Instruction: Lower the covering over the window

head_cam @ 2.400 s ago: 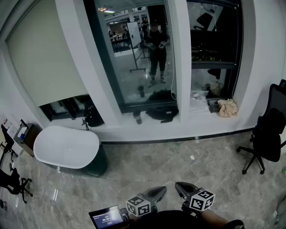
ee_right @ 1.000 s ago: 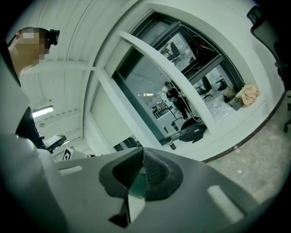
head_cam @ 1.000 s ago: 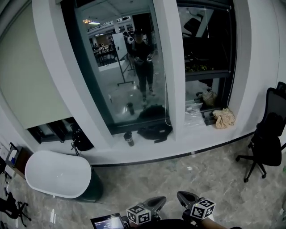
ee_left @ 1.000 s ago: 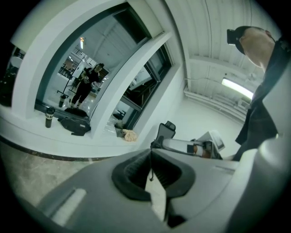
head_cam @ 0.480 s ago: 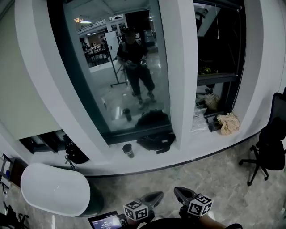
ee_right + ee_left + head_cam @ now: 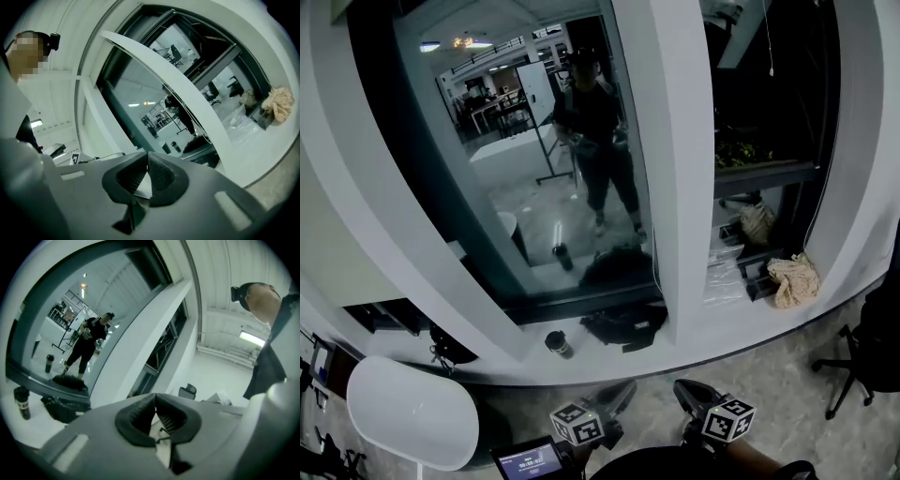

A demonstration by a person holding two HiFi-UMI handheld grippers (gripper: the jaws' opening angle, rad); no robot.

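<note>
A tall dark window pane point(image 6: 525, 159) stands ahead between white pillars, its glass bare and mirroring a person. A thin cord point(image 6: 651, 234) hangs along the left edge of the pillar point(image 6: 675, 187) to its right. The pane at the far left is covered most of the way down by a beige blind point(image 6: 323, 234). My left gripper point(image 6: 614, 398) and right gripper point(image 6: 689, 394) sit low at the bottom edge, well short of the window, both shut with nothing held. In the gripper views the left gripper point(image 6: 155, 416) and right gripper point(image 6: 146, 176) have their pads together.
On the sill stand a dark cup point(image 6: 555, 344), a black bag point(image 6: 623, 325) and a beige cloth point(image 6: 794, 279). A white rounded table point(image 6: 412, 412) is at the lower left, a black office chair point(image 6: 872, 361) at the right. A small screen point(image 6: 530, 461) sits by my left gripper.
The view has come closer to the window and tipped upward; the middle pane now fills more of the frame. Both grippers stay low and shut.
</note>
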